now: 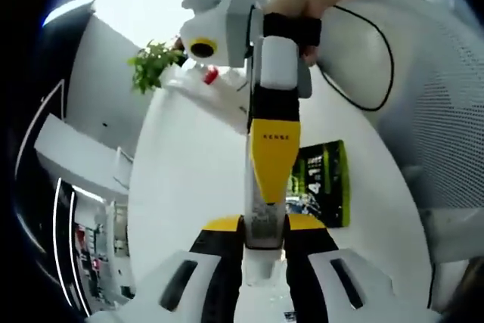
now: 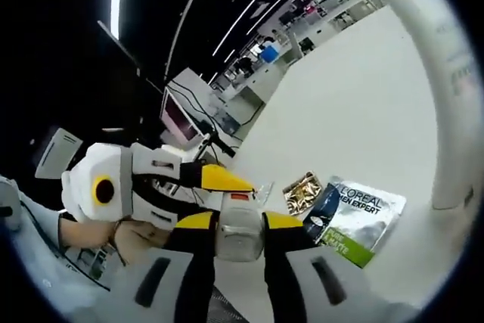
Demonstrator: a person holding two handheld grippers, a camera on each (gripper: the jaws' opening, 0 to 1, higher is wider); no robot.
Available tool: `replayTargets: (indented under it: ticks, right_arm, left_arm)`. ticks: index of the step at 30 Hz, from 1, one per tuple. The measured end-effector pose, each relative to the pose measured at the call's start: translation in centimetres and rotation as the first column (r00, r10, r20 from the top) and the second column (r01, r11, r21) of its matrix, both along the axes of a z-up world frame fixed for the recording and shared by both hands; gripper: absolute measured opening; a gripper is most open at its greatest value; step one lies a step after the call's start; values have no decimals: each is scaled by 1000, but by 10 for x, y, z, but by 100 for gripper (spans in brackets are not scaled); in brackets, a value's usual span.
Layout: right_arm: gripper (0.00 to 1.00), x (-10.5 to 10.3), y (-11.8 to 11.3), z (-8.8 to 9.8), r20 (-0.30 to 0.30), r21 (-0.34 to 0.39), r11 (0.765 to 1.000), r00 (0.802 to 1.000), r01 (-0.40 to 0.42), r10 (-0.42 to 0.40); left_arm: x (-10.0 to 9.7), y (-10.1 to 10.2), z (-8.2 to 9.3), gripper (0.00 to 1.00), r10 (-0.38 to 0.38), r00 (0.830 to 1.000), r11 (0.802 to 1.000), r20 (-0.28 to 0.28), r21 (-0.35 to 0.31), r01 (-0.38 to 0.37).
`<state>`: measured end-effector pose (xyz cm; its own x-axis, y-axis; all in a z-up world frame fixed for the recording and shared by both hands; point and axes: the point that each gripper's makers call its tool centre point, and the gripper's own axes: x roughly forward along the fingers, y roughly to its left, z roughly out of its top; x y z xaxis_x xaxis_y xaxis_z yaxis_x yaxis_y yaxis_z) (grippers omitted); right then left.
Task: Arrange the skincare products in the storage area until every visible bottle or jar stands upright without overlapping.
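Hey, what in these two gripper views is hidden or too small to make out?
Left gripper view: the yellow tube covers the green pack's left edge; its print is too small to read.
Left gripper view: the red item by the plant is too small to identify.
Right gripper view: the right gripper's jaws hide the end of the yellow tube they clamp.

A large open office or lab hall: long ceiling light strips, rows of desks, a computer monitor, a white tabletop.
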<state>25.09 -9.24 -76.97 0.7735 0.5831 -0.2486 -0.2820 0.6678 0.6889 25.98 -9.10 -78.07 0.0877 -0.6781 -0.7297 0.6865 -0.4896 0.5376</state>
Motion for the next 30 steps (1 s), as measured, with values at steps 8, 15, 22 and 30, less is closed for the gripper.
replayTargets:
  ticks: [8,15,22,30]
  right_arm:
    - [22,1,1,0,3,-3,1000,1000,0,0]
    - [22,1,-2,-6,-15,-17,1000,1000,4,-4]
    - [22,2,-5,-8,-18,-30,999,1000,10,-11]
    - [22,4,-11,-9,-16,-51,998,999,30,-31]
  left_arm:
    - [1,2,-3,17,27,999,1000,-38,0,-27]
    - [6,5,-4,25,86,992,996,-90,-9,-87]
    - [16,18,-9,28,237,938,969,-251,-6,-247]
    - [26,42,-24,28,441,780,887,-444,82,-455]
